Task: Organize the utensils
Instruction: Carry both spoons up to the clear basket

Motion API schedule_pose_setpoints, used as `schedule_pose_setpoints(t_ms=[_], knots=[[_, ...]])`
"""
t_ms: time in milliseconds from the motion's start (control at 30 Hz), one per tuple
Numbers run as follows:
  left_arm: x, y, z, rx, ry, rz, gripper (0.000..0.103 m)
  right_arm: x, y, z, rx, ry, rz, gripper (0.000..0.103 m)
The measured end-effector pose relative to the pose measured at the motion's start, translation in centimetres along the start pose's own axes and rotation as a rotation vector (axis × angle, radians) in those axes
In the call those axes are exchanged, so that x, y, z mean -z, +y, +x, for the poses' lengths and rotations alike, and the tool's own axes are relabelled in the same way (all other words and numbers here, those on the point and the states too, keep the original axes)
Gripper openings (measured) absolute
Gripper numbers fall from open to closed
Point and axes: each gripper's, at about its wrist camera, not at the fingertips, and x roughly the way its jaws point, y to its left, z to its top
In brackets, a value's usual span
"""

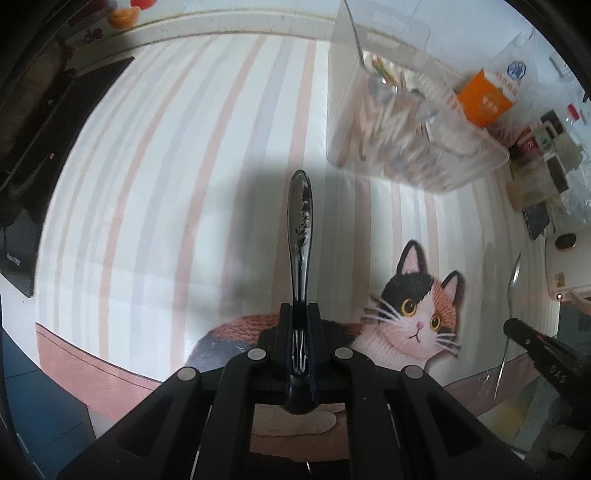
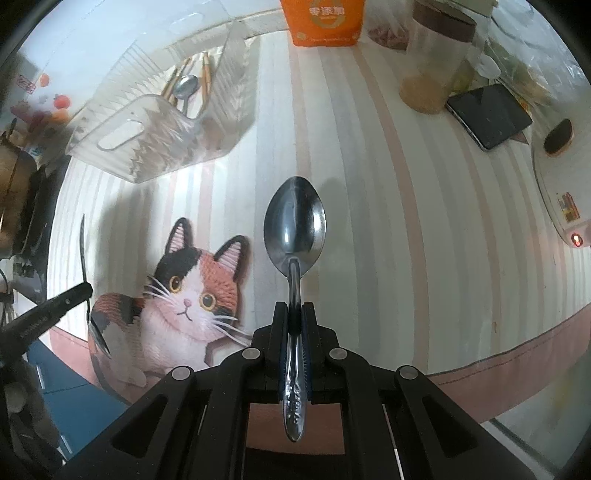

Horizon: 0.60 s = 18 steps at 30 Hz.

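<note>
Striped cloth with a printed calico cat (image 1: 417, 310) covered the bench (image 1: 184, 184) beneath both of my tools, its pink and grey bands running away toward a pale wall. My left hand-held gripper (image 1: 300, 328) was clenched on the stem of a patterned-handle utensil (image 1: 301, 221), the embossed handle end pointing forward and the working end tucked back below the jaws, so I could not tell what kind it was. My right hand-held gripper (image 2: 294, 325) was clenched on the neck of a spoon (image 2: 294, 225), bowl forward, handle trailing back under the jaws. Both pieces hung clear of the cloth. The clear plastic organizer tray (image 2: 147, 125) sat further back on the bench, already holding a spoon and several chopsticks, so I judged the step in hand to be carrying these two over and dropping them in. To do it well I would have moved one hand at a time, lowered each piece until it lay along the tray's length, and only then released, since a thin polished stem could swivel in the pads if swung fast. The tray's tall ribbed wall was the main obstacle and had to be cleared from above. An orange carton (image 2: 321, 22), a lidded jar (image 2: 436, 59) and a dark tablet (image 2: 487, 114) stood well apart on the far right; a white appliance (image 2: 561, 192) edged the bench there.
</note>
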Motion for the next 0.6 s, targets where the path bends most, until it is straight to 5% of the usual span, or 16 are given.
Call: schedule_pose_setpoints(t_ms=[600], knots=[[-4.0,-0.5,-10.3,0.023,-0.247,-0.001,0.005,-5.3,2.5,-7.1,-0.109,-0.175,-0.021,0.007]])
